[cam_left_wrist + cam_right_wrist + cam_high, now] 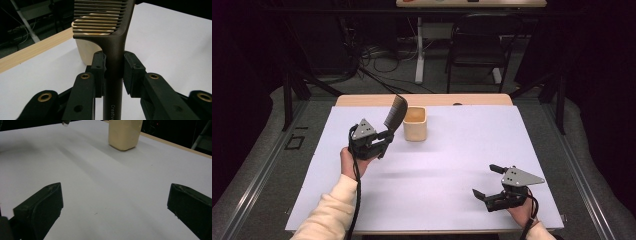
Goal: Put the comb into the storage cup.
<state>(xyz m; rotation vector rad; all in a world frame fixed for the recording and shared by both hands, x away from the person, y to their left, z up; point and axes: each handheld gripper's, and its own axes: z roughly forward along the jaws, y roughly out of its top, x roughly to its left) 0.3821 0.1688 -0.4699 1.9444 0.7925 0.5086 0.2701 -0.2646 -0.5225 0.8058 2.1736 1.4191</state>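
A dark brown comb (395, 114) (111, 37) stands upright in my left gripper (384, 140) (113, 66), whose jaws are shut on its handle. Its teeth reach up beside the left rim of a cream-coloured cup (415, 123) (86, 50) (124, 133) that stands at the back middle of the white table sheet (447, 165). My right gripper (487, 181) (115, 207) rests low near the front right of the sheet, jaws wide open with nothing between them.
A wooden table edge (422, 100) runs behind the sheet. Beyond it stand a dark chair (477, 45) and a white desk leg (419, 50) with cables on the floor.
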